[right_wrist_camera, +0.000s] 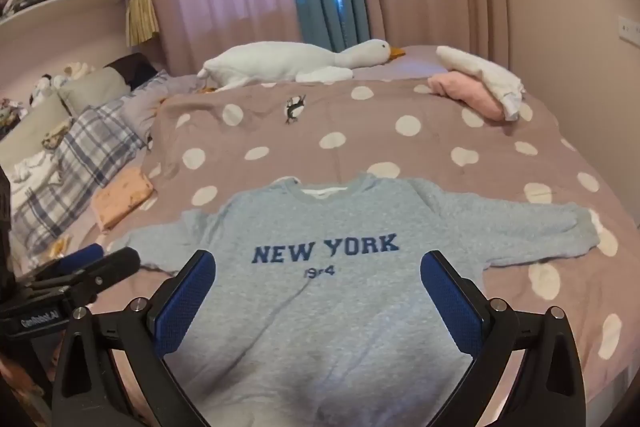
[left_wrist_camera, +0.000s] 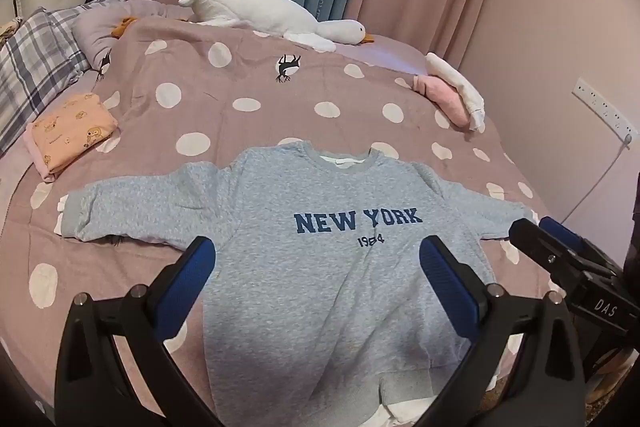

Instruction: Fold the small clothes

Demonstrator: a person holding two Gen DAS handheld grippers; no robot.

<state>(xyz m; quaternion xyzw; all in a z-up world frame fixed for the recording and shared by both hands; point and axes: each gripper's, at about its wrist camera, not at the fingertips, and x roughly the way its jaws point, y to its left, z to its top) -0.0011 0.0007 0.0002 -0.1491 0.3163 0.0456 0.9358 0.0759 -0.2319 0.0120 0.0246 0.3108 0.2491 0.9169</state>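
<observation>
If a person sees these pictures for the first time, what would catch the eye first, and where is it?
First, the grey sweatshirt printed NEW YORK, lying flat with both sleeves spread at the near edge of the polka-dot bed cover. Next, the white plush goose stretched along the far side by the curtains. Low in each view, the left tool and the right tool hang wide open above the sweatshirt, holding nothing.

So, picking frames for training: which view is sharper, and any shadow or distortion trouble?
Left wrist view: crisp, sweatshirt lettering readable, gripper shadow on its lower half. Right wrist view: softer, the print's small digits smeared. Both: fisheye bends the bed edges, corners black.
</observation>
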